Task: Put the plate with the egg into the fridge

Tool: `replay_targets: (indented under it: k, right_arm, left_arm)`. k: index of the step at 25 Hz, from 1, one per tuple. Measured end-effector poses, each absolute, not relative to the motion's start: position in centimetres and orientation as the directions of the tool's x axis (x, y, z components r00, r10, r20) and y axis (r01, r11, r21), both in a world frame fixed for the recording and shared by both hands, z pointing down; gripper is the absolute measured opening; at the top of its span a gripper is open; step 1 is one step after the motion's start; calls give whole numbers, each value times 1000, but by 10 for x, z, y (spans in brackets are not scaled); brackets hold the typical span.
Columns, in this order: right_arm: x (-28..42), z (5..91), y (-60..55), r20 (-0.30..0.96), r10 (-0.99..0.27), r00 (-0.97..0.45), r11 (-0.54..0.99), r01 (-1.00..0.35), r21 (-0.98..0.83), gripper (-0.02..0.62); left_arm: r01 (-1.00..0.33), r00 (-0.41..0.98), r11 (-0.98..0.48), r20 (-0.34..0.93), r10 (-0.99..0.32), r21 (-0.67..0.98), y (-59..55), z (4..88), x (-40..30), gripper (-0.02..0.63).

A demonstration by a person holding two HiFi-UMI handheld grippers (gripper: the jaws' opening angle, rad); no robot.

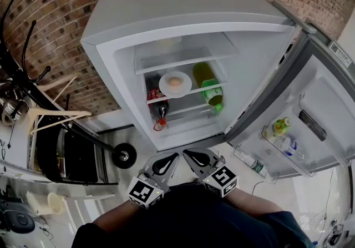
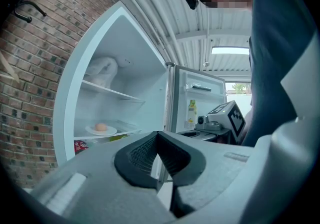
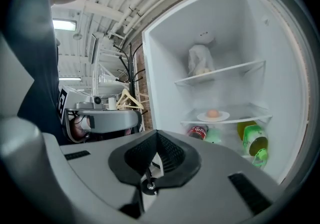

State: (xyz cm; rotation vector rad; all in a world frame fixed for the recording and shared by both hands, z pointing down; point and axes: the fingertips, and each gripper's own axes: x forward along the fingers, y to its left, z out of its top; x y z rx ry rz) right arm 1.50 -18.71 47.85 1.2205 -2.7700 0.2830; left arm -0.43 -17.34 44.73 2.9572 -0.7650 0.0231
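In the head view, we see the plate (image 1: 186,87) with the egg (image 1: 174,81) resting on the middle shelf (image 1: 195,91) of the open fridge (image 1: 183,3), well apart from both grippers. In the left gripper view, the left gripper (image 2: 157,137) holds its jaws together, empty. In the right gripper view, the right gripper (image 3: 156,137) is likewise closed on nothing. We judge the placing done. To shut the door (image 1: 327,102), we should push gently so the plate does not slide.
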Motion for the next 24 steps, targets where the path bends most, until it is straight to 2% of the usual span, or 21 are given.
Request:
replay_targets:
  k: [24]
  right_arm:
    - [16,477,-180,175,-709,-683,676,-729,-104,11]
  left_arm:
    - [-500,866,-862,37,-499,88,-169,441,-1,5]
